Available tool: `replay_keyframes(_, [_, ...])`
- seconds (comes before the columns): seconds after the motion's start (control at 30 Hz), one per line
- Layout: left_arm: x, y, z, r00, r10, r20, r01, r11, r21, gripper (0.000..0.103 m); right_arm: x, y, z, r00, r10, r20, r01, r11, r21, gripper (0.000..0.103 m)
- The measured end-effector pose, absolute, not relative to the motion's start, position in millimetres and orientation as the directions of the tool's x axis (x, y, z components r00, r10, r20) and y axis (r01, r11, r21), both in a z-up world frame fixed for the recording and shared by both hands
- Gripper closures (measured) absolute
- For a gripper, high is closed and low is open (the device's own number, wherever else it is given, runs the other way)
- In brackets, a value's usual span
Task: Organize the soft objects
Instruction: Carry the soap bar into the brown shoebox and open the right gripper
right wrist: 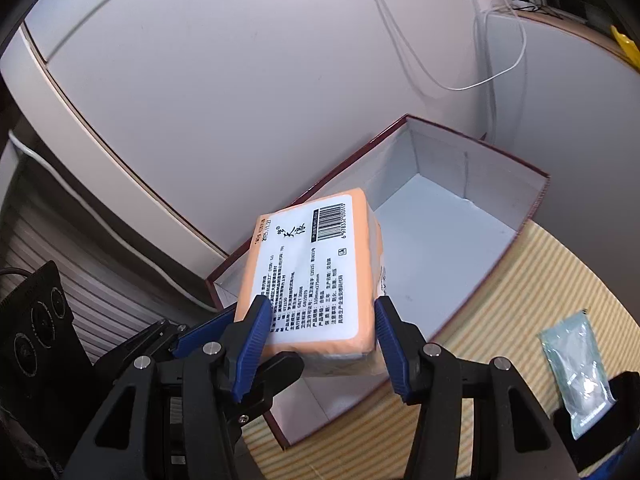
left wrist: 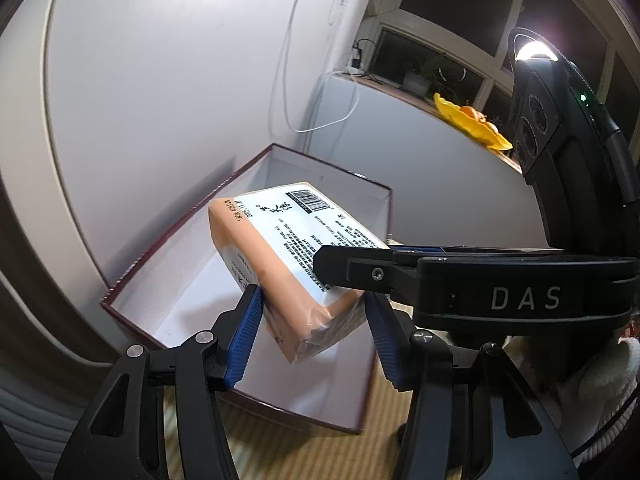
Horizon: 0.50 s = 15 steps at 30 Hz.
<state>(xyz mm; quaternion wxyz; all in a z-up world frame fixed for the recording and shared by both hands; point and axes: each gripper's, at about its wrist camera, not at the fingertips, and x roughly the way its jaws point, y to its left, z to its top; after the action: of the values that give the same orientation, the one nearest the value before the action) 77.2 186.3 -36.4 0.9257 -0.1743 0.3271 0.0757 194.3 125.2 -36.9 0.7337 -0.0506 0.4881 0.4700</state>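
Box, open-topped with a dark red rim and pale, bare inside, is the landmark here, lying on a striped mat close against the white wall behind it. Tissue pack, orange-wrapped with a white printed label and barcode on top, hangs above the box's near end, tilted, its barcode end farther over the box, and is clear of the floor inside.

Both tongs grasp this pack at once: the right tongs clench its near end between blue pads, and the left tongs pinch it from the side, the right tool's black finger crossing the label in the left view.

To do this step well, I judge the two hands should travel together toward the box's middle, level the pack, lower it until it rests on the bottom, then let go; squeezing harder would only crush the soft wrapper.

Both tools slant downward toward the box. Beside the box on the mat lies a small clear packet, well apart.
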Motion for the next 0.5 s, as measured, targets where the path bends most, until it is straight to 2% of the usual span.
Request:
replay_keyframes(0.17, [74.1,198.1,-42.8,0.764,0.052,-0.643,-0.285,0.921,-0.265,0.052,191.8,138.9,-43.6,0.094,0.633,-0.769,-0.753,0.550,0.361,0.053])
replay_keyframes(0.27, [69.9,200.3,-47.5,0.750,0.075,-0.657,-0.317,0.912,-0.259,0.052,186.3,143.3,-46.9,0.150,0.617,-0.772,-0.768,0.565,0.302,0.048])
replay_keyframes(0.33, [67.1,199.1,-52.1,0.742,0.076,-0.666,-0.322,0.912,-0.254,0.052,184.1,142.1,-48.3,0.168,0.621,-0.766,-0.760,0.576,0.301,0.040])
replay_keyframes(0.5, [54.8,196.1,-49.5,0.753,0.084,-0.653,-0.321,0.913,-0.252,0.052,174.5,135.7,-47.3,0.193,0.632,-0.751,-0.766,0.575,0.287,0.038])
